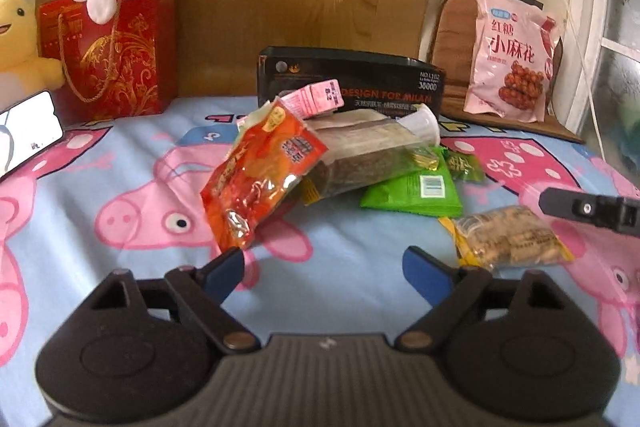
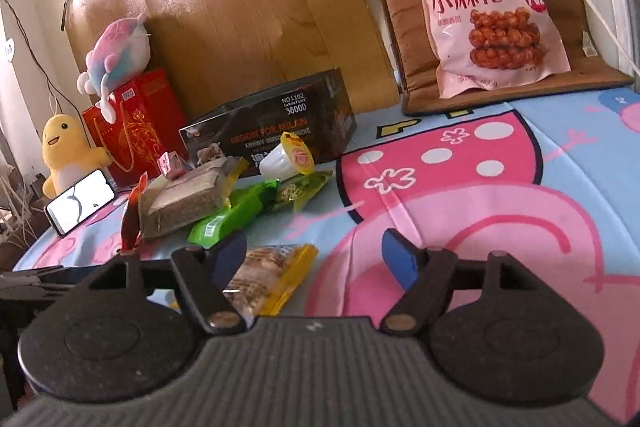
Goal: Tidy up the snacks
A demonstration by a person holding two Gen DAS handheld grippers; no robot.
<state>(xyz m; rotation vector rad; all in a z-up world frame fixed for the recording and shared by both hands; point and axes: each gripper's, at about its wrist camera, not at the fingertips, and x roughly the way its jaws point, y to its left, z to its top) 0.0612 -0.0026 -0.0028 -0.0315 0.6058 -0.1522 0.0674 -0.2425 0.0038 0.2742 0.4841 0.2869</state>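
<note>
Left wrist view: left gripper [image 1: 326, 265] spread wide and empty above the cartoon-pig bedsheet [image 1: 100, 183], glossy orange-red snack pouch [image 1: 260, 175] leaning just ahead on the snack heap; right wrist view: right gripper [image 2: 316, 253] spread, empty, clear yellow-edged biscuit packet [image 2: 266, 277] lying beside its left finger.

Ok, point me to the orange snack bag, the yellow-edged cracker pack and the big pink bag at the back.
orange snack bag [image 1: 260, 175], left wrist view, middle of its front face.
yellow-edged cracker pack [image 1: 508, 237], left wrist view, clear window over the crackers.
big pink bag [image 2: 486, 7], right wrist view, printed front, centre.
</note>
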